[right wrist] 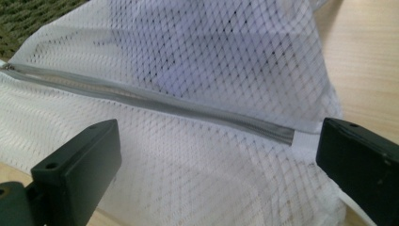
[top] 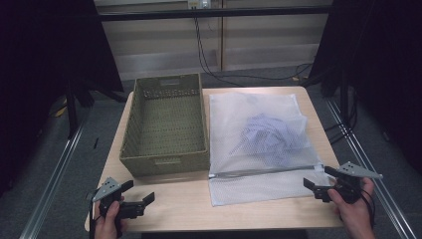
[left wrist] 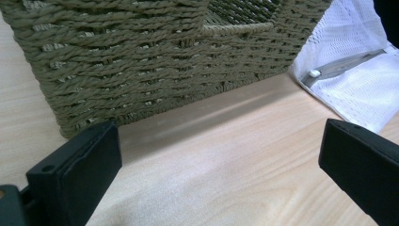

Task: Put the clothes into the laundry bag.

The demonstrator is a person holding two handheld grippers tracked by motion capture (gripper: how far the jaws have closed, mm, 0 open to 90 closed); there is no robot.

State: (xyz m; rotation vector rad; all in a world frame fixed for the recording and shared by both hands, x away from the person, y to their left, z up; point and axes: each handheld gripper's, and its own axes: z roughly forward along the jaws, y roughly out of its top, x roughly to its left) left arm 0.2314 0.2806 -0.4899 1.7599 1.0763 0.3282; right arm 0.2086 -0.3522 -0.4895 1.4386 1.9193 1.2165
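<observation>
Mesh bag point(top: 259, 144) beside basket point(top: 166, 124) — both claws apart.

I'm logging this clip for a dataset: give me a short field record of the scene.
surface: wooden table
mesh bag: white, flat, zipped shut, right of basket
contents: pale blue garment inside
basket: olive woven, nothing inside
left hand-held gripper: open, near basket's front
right hand-held gripper: open, at zipper's right end

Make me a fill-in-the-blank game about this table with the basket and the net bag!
The woven basket has ____ inside it.
The white mesh bag lies to the ____ of the basket in the high view.
The grey zipper on the bag is ____.
Both the left claw and right claw are ____.

Missing words: nothing; right; closed; open
</observation>
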